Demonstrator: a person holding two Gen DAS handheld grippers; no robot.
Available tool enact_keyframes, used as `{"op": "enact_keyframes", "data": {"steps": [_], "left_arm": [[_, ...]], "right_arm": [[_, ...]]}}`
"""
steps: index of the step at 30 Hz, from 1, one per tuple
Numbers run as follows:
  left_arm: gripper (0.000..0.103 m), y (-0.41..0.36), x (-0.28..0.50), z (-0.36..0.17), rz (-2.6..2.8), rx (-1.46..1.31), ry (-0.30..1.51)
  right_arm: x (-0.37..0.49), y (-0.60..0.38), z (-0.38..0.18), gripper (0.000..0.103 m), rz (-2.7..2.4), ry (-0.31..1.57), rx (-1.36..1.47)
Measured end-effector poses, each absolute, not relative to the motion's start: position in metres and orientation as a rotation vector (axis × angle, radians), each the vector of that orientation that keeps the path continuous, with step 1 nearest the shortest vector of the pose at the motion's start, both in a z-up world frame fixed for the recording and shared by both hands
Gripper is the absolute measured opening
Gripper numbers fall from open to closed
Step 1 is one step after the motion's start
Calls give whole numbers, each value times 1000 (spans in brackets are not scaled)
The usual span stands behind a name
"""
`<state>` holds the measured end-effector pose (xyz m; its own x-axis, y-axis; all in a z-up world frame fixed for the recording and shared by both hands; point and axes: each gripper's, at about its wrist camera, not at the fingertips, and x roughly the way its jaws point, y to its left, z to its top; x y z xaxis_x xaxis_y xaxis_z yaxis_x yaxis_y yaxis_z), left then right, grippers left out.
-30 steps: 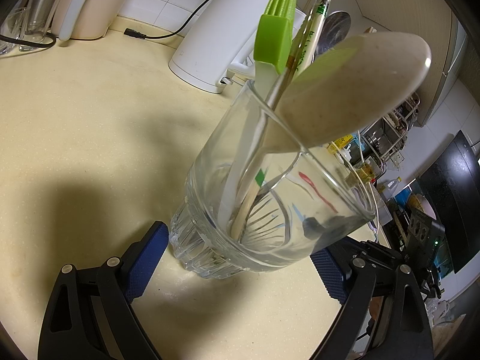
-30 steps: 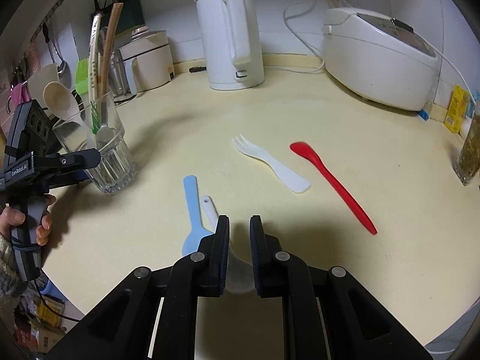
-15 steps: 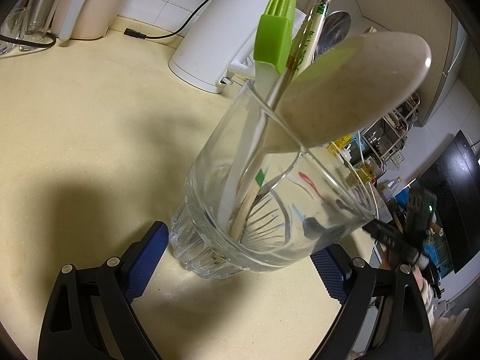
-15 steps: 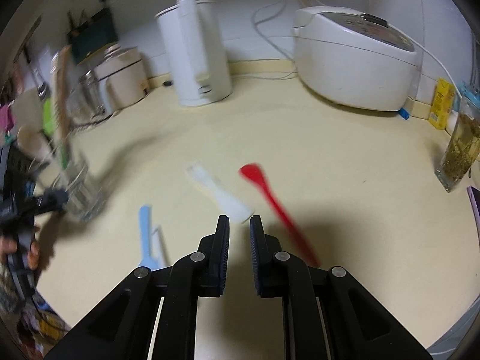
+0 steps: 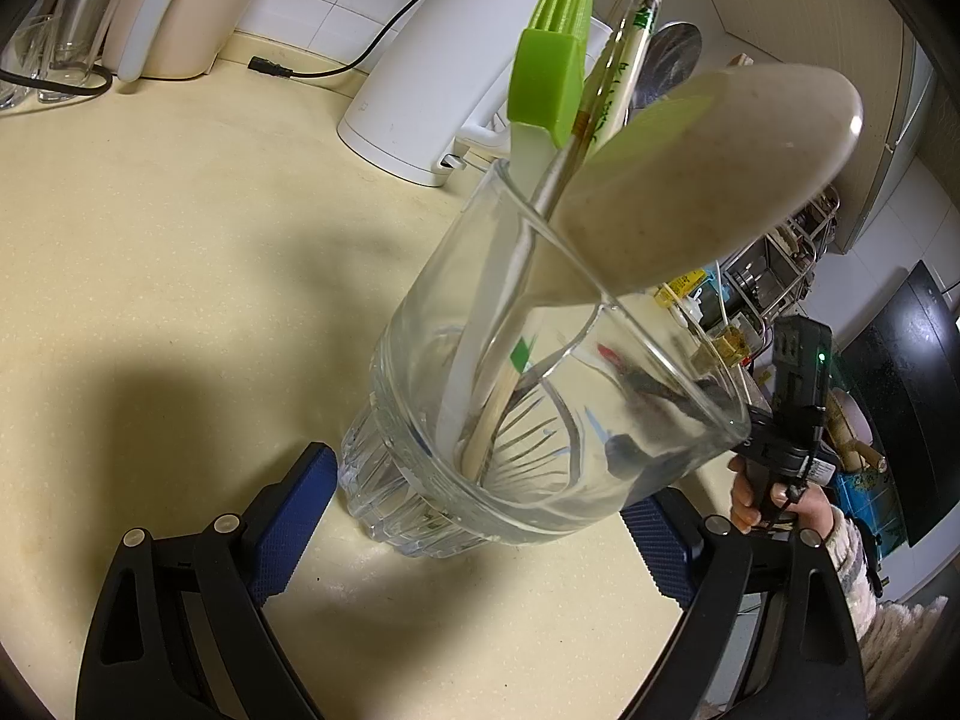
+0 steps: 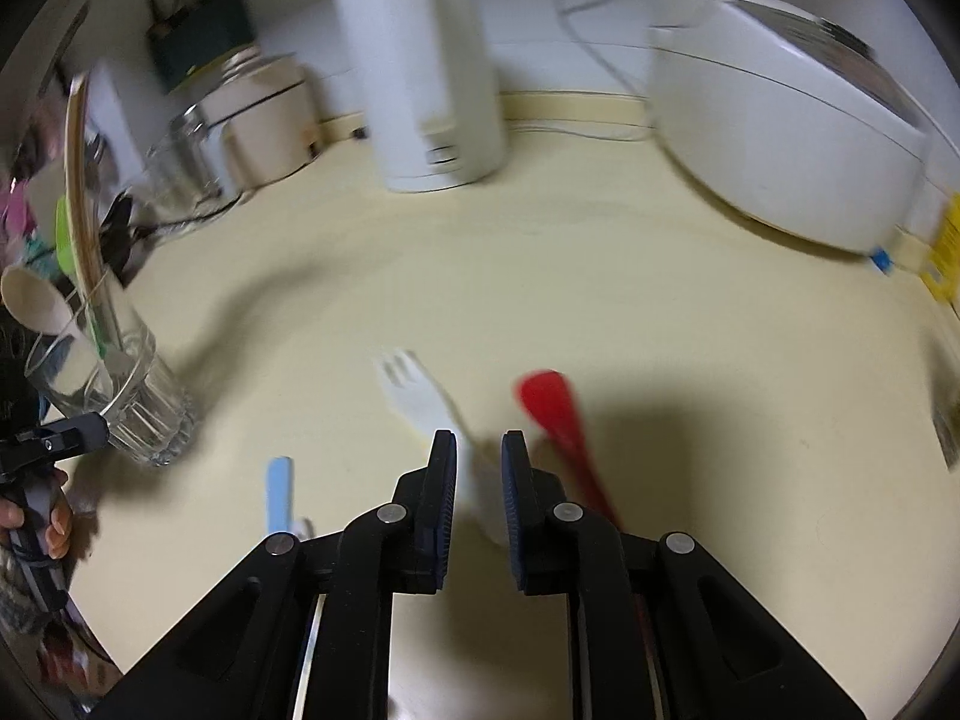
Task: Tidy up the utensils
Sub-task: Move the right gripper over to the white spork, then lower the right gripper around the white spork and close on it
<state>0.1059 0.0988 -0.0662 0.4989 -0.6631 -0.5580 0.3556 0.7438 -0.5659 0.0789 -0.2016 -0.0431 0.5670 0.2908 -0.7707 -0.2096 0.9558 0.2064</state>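
A clear glass tumbler [image 5: 480, 420] stands on the cream countertop [image 5: 150, 252] between the spread fingers of the left gripper [image 5: 474, 516], whose blue pads sit on either side of its ribbed base; whether they touch the glass cannot be told. The tumbler holds a beige spoon [image 5: 708, 180] with its bowl up, a green silicone brush [image 5: 552, 78], and chopsticks [image 5: 630, 54] in a wrapper with green printing too small to read. Behind it stand a white electric kettle [image 5: 432, 84] and a beige appliance [image 5: 180, 6] with a black cord trailing along the wall. In the blurred right wrist view, the right gripper [image 6: 480, 468] has its fingers set narrowly apart, holding nothing, directly over the handle of a white spork [image 6: 414, 390] lying on the counter. A red spoon [image 6: 558, 420] lies just to the right of the spork, and a light blue utensil [image 6: 279, 492] lies to the left, partly hidden by the gripper. A white rice cooker [image 6: 780, 138] sits at the back right, near a yellow packet [image 6: 945, 252] whose writing is illegible.
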Motion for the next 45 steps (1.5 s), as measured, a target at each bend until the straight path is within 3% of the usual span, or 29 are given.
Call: {"op": "enact_keyframes", "data": {"steps": [11, 31, 45], "left_arm": [[94, 99, 106, -66, -637, -406, 843], [94, 99, 106, -66, -637, -406, 843], [94, 99, 106, -66, -637, -406, 843]], "right_arm": [[105, -170, -54, 22, 344, 959, -82], [55, -154, -48, 23, 380, 979, -134], [94, -146, -53, 25, 358, 1000, -92]]}}
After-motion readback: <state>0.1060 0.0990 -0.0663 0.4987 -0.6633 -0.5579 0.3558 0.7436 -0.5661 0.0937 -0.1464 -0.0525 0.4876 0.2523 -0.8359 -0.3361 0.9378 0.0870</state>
